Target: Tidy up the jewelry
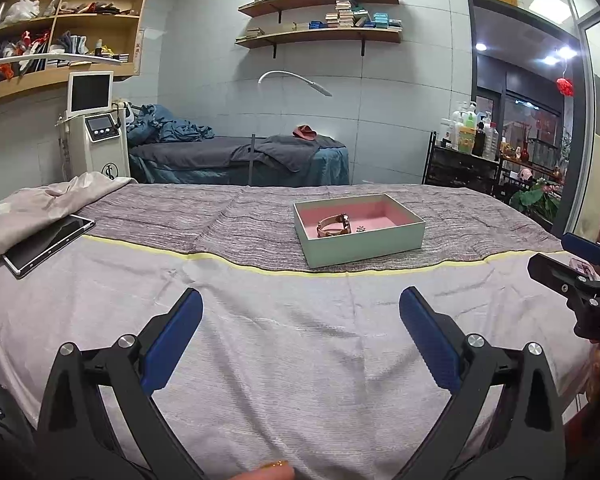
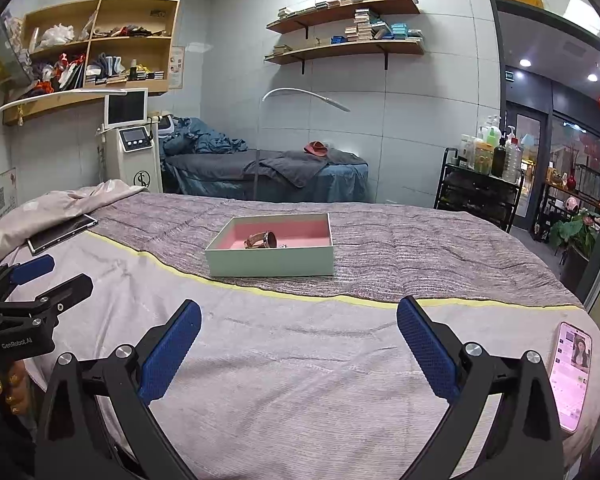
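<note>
A pale green box (image 1: 364,246) (image 2: 272,262) with a pink lining sits on the bed, on the striped grey blanket. Inside it lie a brown-strapped watch (image 1: 333,226) (image 2: 262,240) and a small silvery piece of jewelry (image 1: 359,230) (image 2: 283,245). My left gripper (image 1: 300,312) hovers open over the light sheet, well short of the box, with nothing between its blue pads. My right gripper (image 2: 298,320) is open and empty too, to the near right of the box. Each gripper shows at the edge of the other's view, the right gripper (image 1: 580,260) and the left gripper (image 2: 40,276).
A tablet (image 1: 48,244) (image 2: 62,232) lies at the bed's left edge by a rumpled quilt (image 1: 40,200). A lit phone (image 2: 572,376) rests on the sheet at the near right. Behind stand another bed, a white machine (image 1: 96,136), shelves and a black cart (image 2: 476,192) of bottles.
</note>
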`<state>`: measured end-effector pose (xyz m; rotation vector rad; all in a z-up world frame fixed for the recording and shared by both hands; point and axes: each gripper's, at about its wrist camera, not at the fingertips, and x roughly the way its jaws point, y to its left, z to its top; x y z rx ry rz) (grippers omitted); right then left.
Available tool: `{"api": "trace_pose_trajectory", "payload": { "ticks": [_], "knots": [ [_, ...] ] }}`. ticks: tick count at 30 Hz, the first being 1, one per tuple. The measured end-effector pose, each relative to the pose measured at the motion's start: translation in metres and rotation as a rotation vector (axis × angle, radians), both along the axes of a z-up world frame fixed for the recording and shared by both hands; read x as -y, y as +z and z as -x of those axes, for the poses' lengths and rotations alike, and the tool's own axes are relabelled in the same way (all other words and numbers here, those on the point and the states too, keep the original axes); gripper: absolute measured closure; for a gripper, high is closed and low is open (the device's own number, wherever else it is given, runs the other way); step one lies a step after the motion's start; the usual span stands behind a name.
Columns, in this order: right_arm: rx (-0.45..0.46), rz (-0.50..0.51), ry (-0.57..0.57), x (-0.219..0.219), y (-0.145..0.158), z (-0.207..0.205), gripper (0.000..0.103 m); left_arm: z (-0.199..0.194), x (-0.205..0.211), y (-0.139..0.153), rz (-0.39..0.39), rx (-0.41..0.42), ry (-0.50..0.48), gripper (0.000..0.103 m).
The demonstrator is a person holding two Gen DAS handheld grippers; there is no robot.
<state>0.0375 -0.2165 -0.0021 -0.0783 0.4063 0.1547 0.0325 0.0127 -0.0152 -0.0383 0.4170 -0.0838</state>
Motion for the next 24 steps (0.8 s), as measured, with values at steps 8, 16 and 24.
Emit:
{"api": "trace_pose_trajectory", "payload": {
  "ticks": [8, 16, 24],
  "knots": [
    [0.009, 0.003, -0.001, 0.0015, 0.0011, 0.0002, 0.007, 0.0020, -0.0001, 0.0042, 0.014, 0.012, 0.003, 0.006],
    [0.016, 0.000, -0.003, 0.0043, 0.0014, 0.0038, 0.007, 0.0060, 0.0034, 0.0071, -0.002, 0.022, -0.001, 0.006],
    [0.028, 0.000, -0.002, 0.0045, 0.0029, 0.0053, 0.007, 0.0063, 0.0062, 0.0103, 0.005, 0.014, 0.001, 0.006]
  ]
}}
